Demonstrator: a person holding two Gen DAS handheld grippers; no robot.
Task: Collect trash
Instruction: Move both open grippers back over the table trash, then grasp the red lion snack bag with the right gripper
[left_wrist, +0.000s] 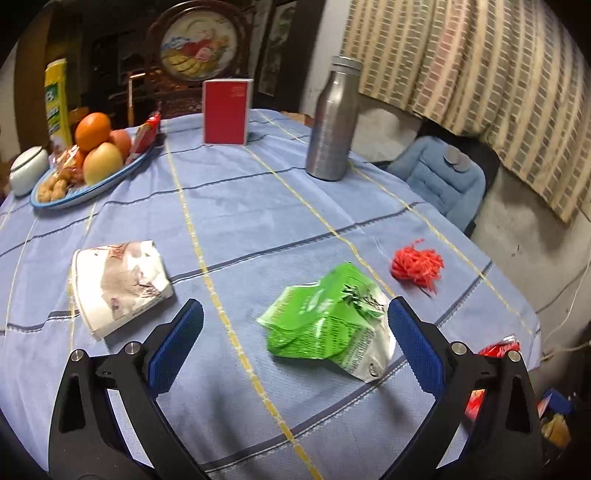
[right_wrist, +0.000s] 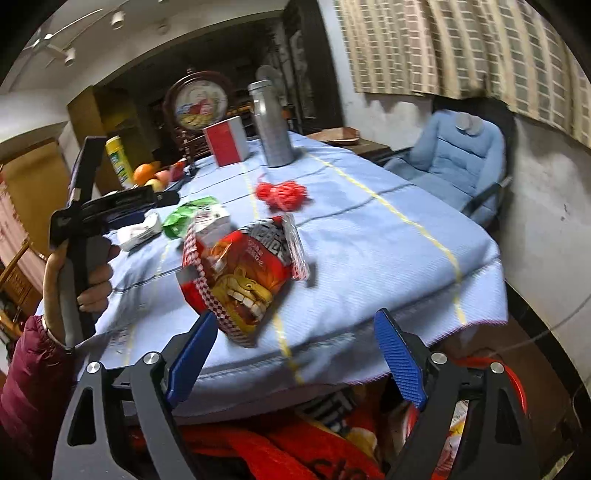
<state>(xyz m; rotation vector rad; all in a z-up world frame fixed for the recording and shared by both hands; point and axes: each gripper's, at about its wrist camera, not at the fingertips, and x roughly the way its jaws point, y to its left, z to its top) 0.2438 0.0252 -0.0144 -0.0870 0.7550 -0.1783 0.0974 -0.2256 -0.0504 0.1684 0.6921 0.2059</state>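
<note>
A crumpled green wrapper (left_wrist: 325, 328) lies on the blue striped cloth of the tabletop (left_wrist: 236, 206), near its front edge. The left claw (left_wrist: 295, 343) hangs just above it with its jaws spread wide and nothing between the blue pads; the wrapper sits closer to the right-side pad. A flattened white paper cup (left_wrist: 118, 284) lies to the left of the wrapper, and a small bundle of red string (left_wrist: 417, 266) lies beyond it to the right, apart from it.

In the right wrist view, a red snack bag (right_wrist: 240, 280) printed with a cartoon face appears above the near edge of the tabletop, blurred, with a red-and-white checked strip along its side. Whether it rests on the cloth or is in the air is unclear. The right claw (right_wrist: 295, 354) is wide open and empty, its pads below and on either side of the bag without touching it. Below the table edge, red bags and wrappers (right_wrist: 280, 454) are piled together.

Further back on the tabletop stand a steel bottle (left_wrist: 332, 122) and an upright red box (left_wrist: 226, 111). A blue plate of fruit and nuts (left_wrist: 85, 166) sits at the far left, with a white lidded jar (left_wrist: 27, 170) beside it. A blue padded chair (right_wrist: 454, 155) stands past the table, under a checked curtain (left_wrist: 480, 66). A hand (right_wrist: 85, 273) in a dark red sleeve (right_wrist: 33, 387) holds the left tool's handle.
</note>
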